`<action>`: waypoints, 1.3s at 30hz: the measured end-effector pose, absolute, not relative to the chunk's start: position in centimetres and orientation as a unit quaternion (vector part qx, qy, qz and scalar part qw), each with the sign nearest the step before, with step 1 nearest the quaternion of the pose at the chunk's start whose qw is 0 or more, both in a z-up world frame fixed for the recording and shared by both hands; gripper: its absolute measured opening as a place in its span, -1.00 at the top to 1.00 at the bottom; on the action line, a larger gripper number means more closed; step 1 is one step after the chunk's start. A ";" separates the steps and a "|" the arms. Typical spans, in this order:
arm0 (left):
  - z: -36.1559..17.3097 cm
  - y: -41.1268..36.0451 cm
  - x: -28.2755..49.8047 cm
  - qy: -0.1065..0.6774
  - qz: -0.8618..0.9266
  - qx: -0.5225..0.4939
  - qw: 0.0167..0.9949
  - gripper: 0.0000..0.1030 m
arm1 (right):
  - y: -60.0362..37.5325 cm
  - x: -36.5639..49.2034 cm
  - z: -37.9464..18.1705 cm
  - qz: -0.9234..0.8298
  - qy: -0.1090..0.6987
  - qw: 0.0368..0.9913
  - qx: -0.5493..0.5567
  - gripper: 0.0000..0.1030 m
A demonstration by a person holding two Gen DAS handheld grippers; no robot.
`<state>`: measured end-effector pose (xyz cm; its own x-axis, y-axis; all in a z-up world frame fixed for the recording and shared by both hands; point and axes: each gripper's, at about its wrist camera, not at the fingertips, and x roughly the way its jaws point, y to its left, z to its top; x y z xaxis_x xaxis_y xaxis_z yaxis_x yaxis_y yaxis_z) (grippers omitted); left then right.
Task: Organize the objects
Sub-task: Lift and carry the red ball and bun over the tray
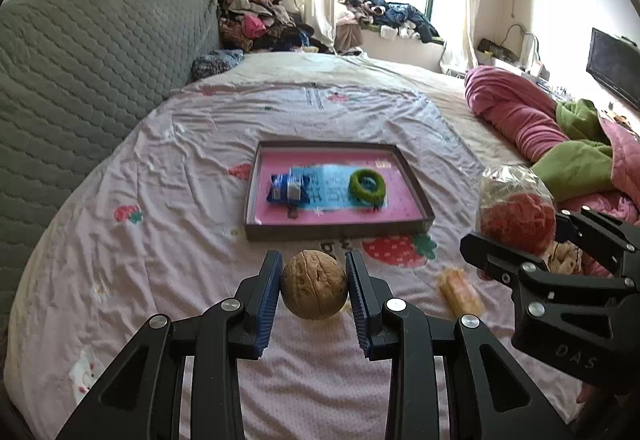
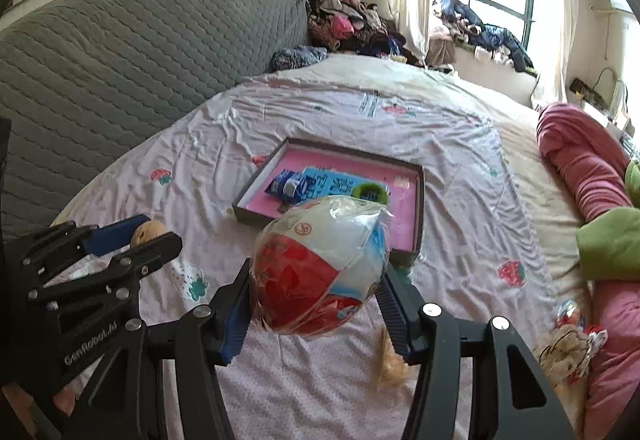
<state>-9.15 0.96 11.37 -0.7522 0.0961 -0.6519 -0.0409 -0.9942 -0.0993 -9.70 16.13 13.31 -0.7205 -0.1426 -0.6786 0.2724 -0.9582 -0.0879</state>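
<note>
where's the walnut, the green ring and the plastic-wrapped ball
walnut [image 1: 314,286], left wrist view, middle of its shell
green ring [image 1: 367,185], left wrist view, left side of its band, in the tray
plastic-wrapped ball [image 2: 320,268], right wrist view, centre of its front face

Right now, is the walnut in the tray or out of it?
Out. The walnut is clamped in the left gripper, short of the tray, over the bedsheet.
</note>
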 end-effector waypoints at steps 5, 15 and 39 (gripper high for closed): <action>13.0 1.1 -9.6 -0.035 0.940 -0.337 0.036 0.34 | 16.1 -9.5 15.0 -0.929 0.091 0.113 0.341 -0.11; 14.7 1.1 -10.4 -0.036 0.945 -0.324 0.034 0.34 | 16.0 -9.3 16.7 -0.934 0.093 0.114 0.325 -0.11; 17.6 2.3 -14.3 -0.032 0.951 -0.303 0.041 0.34 | 17.7 -11.9 19.6 -0.943 0.094 0.103 0.303 -0.11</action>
<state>-14.34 2.27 17.64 -0.8127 0.0969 -0.5745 -0.0583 -0.9946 -0.0853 -11.94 17.66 19.56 -0.7952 -0.1371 -0.5907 0.2512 -0.9611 -0.1150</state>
